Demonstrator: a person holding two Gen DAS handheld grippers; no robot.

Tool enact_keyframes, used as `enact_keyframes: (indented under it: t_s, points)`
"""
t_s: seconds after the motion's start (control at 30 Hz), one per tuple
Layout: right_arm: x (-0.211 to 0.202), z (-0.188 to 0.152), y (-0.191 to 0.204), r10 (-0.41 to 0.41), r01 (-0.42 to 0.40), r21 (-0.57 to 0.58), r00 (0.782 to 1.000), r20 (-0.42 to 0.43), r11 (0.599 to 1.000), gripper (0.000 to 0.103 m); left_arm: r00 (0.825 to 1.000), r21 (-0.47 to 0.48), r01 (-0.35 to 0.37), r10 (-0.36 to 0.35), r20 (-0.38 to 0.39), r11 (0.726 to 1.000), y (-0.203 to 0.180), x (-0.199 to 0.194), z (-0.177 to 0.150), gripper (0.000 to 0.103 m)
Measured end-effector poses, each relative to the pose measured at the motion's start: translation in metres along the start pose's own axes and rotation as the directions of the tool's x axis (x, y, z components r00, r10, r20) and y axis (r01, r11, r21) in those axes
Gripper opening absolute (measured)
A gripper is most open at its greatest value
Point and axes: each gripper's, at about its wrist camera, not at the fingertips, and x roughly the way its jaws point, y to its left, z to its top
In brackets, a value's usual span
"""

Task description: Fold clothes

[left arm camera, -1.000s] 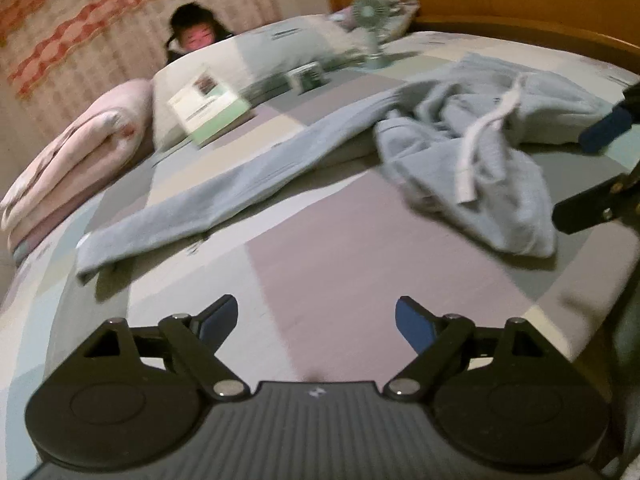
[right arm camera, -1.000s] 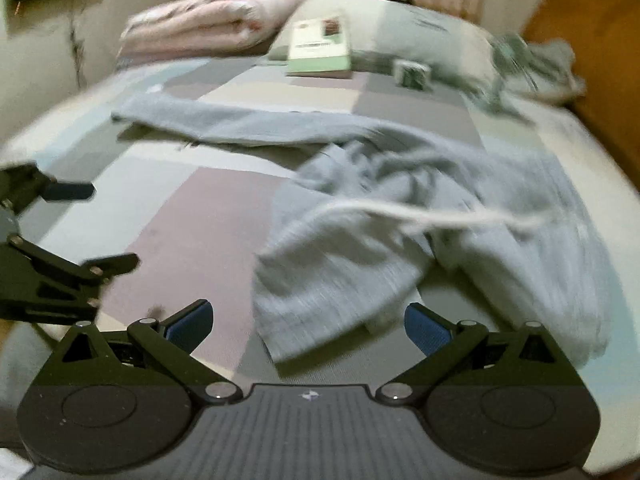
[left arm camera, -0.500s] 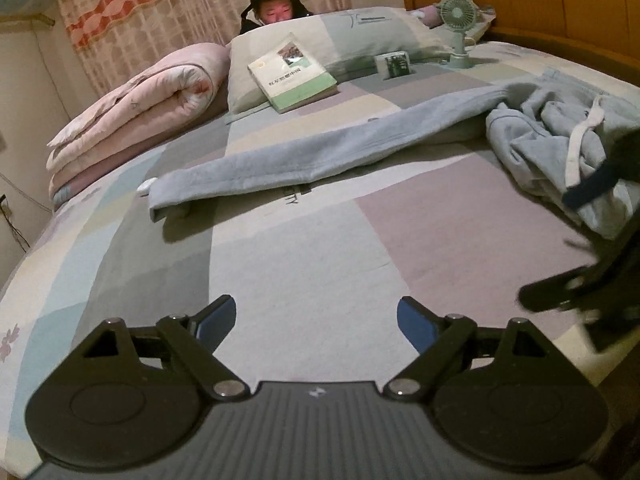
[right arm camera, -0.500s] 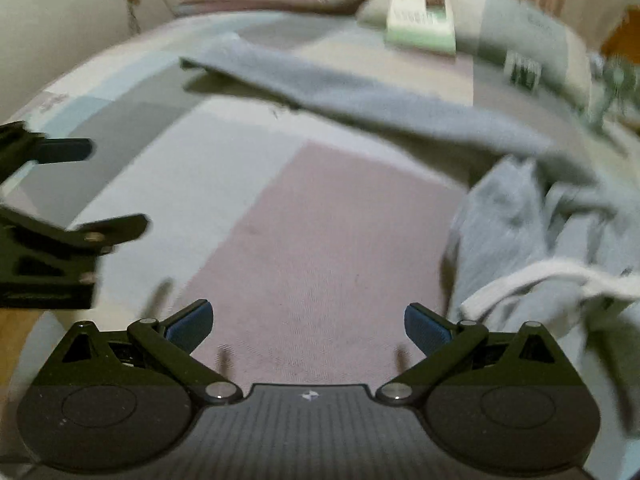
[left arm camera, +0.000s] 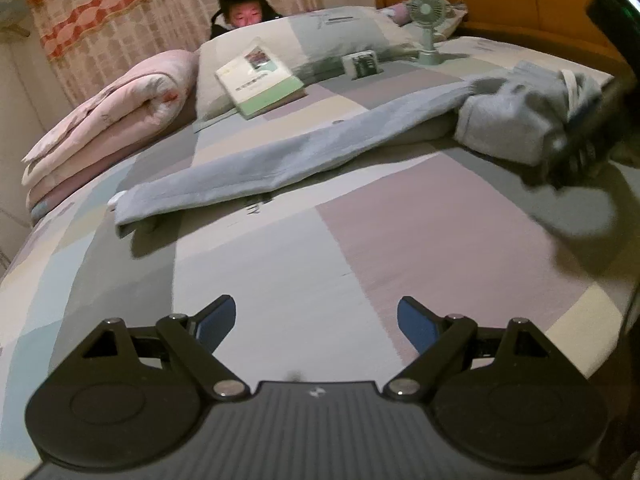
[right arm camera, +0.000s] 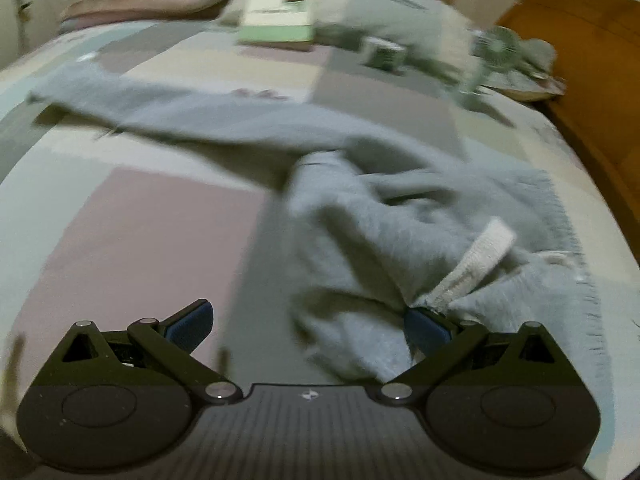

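Pants (left arm camera: 256, 164) made of soft gray cloth lie on the checked bed (left arm camera: 400, 240). One leg is stretched out flat toward the pink blanket (left arm camera: 112, 120). The rest is in a crumpled heap (right arm camera: 400, 232) with a white string (right arm camera: 476, 264) on top. The left gripper (left arm camera: 316, 318) hangs over bare bed, fingers spread wide, with nothing between them. The right gripper (right arm camera: 308, 326) is down at the heap, fingers spread too; gray cloth lies between them and its right pad touches the string's end. A green book (left arm camera: 260, 80) leans on a pillow (left arm camera: 320, 40), near a small fan (left arm camera: 428, 28).
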Motion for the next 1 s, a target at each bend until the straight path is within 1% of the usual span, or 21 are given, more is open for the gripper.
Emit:
enact_keyframes:
  t_s: [0.1, 0.2, 0.3, 0.47, 0.57, 0.63, 0.73, 0.83, 1.0]
  points:
    - [0.004, 0.005, -0.031, -0.063, 0.063, 0.030, 0.998, 0.005, 0.998, 0.103, 1.000, 0.025, 0.009, -0.009, -0.004, 1.000, -0.008, 0.002, 0.003, 0.088]
    - [0.014, 0.009, -0.059, -0.091, 0.091, 0.074, 0.996, -0.010, 0.993, 0.103, 1.000, 0.037, 0.014, -0.013, -0.012, 0.999, -0.013, 0.004, 0.006, 0.088]
    - [0.020, 0.012, -0.090, -0.069, 0.070, 0.154, 0.998, -0.013, 0.986, 0.103, 1.000, 0.054, 0.017, -0.016, -0.015, 0.998, -0.019, 0.004, 0.010, 0.088]
    - [0.018, 0.012, -0.129, -0.067, 0.063, 0.260, 0.998, 0.003, 0.964, 0.103, 0.999, 0.080, 0.035, -0.034, -0.013, 0.996, -0.028, 0.006, 0.014, 0.088]
    - [0.016, 0.012, -0.147, -0.112, 0.105, 0.290, 0.994, 0.006, 0.951, 0.103, 0.999, 0.100, 0.049, -0.048, -0.011, 0.994, -0.036, 0.006, 0.018, 0.088]
    - [0.018, 0.010, -0.160, -0.124, 0.123, 0.303, 0.992, -0.014, 0.945, 0.103, 0.998, 0.113, 0.062, -0.061, -0.009, 0.992, -0.042, 0.007, 0.020, 0.088]
    - [0.017, 0.003, -0.165, -0.102, 0.106, 0.287, 0.994, -0.028, 0.952, 0.103, 0.996, 0.122, 0.090, -0.090, -0.006, 0.988, -0.051, 0.007, 0.024, 0.088]
    - [0.010, -0.002, -0.164, -0.112, 0.120, 0.271, 0.993, -0.043, 0.955, 0.103, 0.995, 0.142, 0.103, -0.104, -0.002, 0.985, -0.060, 0.007, 0.027, 0.088]
    - [-0.018, -0.019, -0.157, -0.071, 0.071, 0.275, 0.997, -0.010, 0.959, 0.103, 0.988, 0.161, 0.153, -0.155, -0.001, 0.975, -0.073, 0.007, 0.032, 0.088]
